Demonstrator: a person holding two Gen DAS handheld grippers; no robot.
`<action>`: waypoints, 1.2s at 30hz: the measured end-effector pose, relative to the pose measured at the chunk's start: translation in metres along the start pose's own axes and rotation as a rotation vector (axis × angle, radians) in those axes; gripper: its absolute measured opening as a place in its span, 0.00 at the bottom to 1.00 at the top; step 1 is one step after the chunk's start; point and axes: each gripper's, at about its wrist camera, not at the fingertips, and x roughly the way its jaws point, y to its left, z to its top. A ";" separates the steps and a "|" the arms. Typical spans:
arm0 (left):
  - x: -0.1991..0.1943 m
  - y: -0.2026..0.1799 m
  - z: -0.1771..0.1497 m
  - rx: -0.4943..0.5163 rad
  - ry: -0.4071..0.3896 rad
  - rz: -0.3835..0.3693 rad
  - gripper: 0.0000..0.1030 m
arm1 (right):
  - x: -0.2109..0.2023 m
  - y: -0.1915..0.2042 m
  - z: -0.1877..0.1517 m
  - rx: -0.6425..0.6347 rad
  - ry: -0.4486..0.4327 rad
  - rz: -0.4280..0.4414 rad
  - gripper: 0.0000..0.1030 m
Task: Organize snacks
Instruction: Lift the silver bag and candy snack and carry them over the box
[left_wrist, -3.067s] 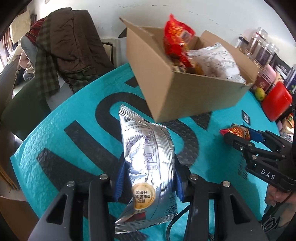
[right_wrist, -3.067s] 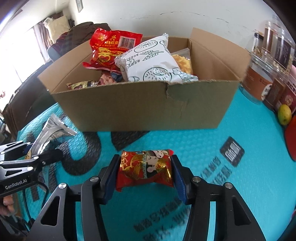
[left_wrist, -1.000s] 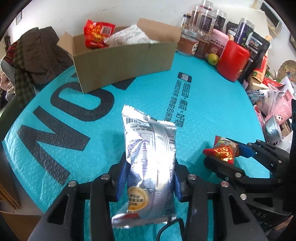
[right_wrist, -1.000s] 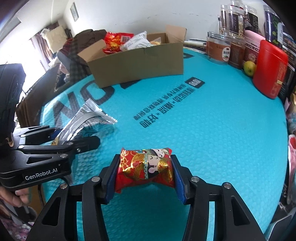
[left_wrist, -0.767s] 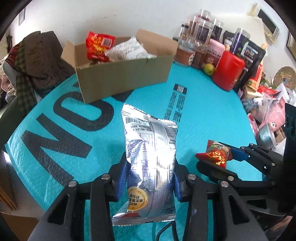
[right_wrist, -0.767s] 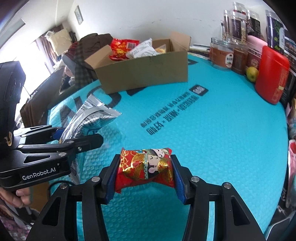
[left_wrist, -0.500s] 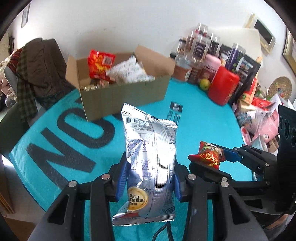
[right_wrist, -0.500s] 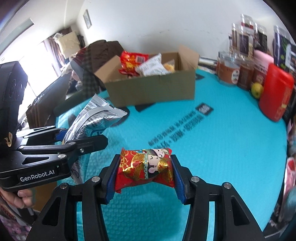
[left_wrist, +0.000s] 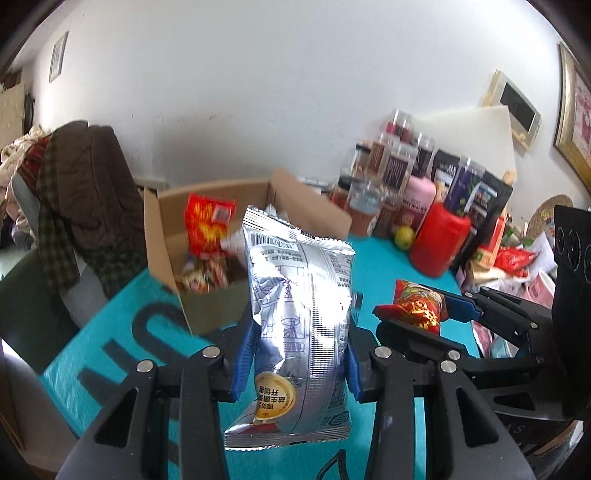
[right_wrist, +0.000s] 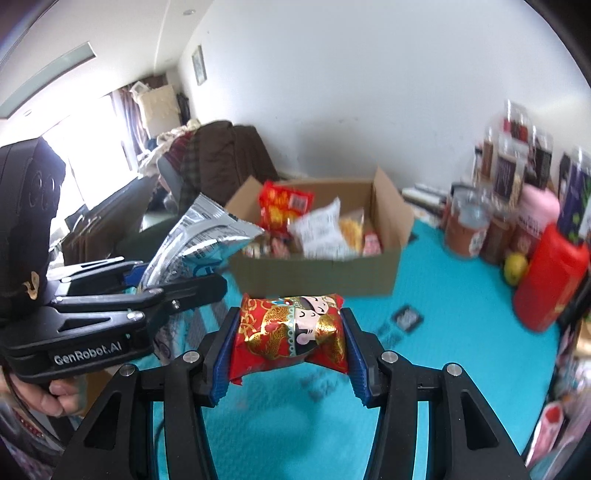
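Grippers both hang above the teal counter (right_wrist: 461, 295): left gripper (left_wrist: 295, 354) pinching a silver snack bag (left_wrist: 301, 332), right gripper (right_wrist: 290, 350) pinching a red packet (right_wrist: 291, 332), cardboard box (right_wrist: 317, 275) beyond.

I hold the left hand-held gripper (left_wrist: 295, 354) clamped on a silver packet (left_wrist: 299, 325), the right hand-held gripper (right_wrist: 288, 339) beside it pinching a red packet (right_wrist: 290, 330), both tilted downward.
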 end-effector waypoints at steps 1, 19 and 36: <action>0.000 0.002 0.007 0.000 -0.016 -0.002 0.39 | 0.000 0.000 0.006 -0.005 -0.010 0.001 0.50; 0.037 0.048 0.091 0.025 -0.121 0.028 0.39 | 0.052 -0.010 0.102 -0.087 -0.109 0.004 0.50; 0.096 0.089 0.129 0.016 -0.075 0.151 0.39 | 0.128 -0.026 0.152 -0.116 -0.090 -0.018 0.50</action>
